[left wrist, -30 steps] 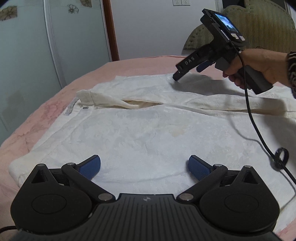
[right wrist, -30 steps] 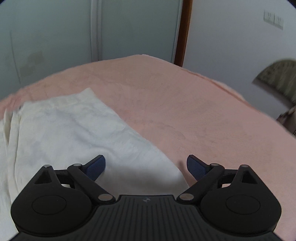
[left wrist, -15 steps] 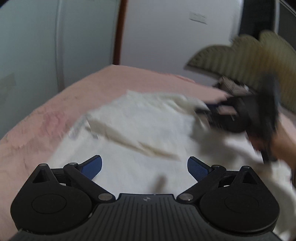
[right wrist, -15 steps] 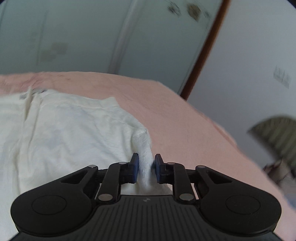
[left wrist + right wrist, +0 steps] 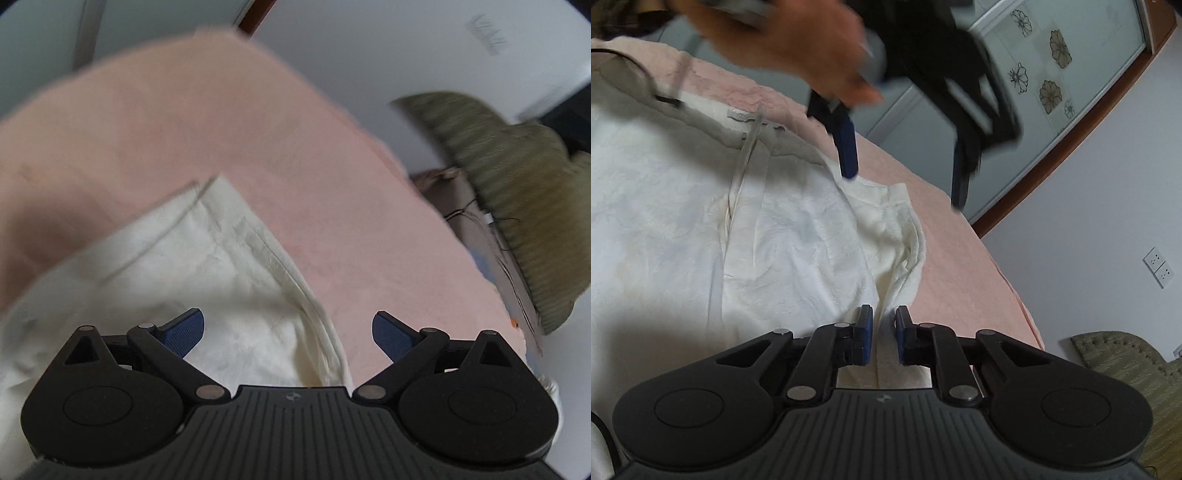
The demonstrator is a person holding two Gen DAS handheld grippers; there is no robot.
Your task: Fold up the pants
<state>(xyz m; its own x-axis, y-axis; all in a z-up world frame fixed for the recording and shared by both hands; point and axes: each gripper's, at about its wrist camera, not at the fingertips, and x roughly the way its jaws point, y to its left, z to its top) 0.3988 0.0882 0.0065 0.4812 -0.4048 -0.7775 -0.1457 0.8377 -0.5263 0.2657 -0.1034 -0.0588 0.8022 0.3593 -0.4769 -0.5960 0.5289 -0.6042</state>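
Cream white pants lie spread on a pink bed. My right gripper is shut on a fold of the pants' edge, cloth pinched between its blue pads. My left gripper is open, hovering over a corner of the pants with the cloth's edge running between its fingers. In the right wrist view the left gripper appears from above, blurred, held by a hand, its blue fingertip near the pants' far corner.
The pink bed cover stretches beyond the pants. An olive ribbed cushion or chair stands at the bed's right side. Glass doors with flower patterns and a white wall with sockets lie behind.
My right gripper stays shut on the pants' edge and has turned with it. My left gripper has swung over to the far corner of the pants, still open.
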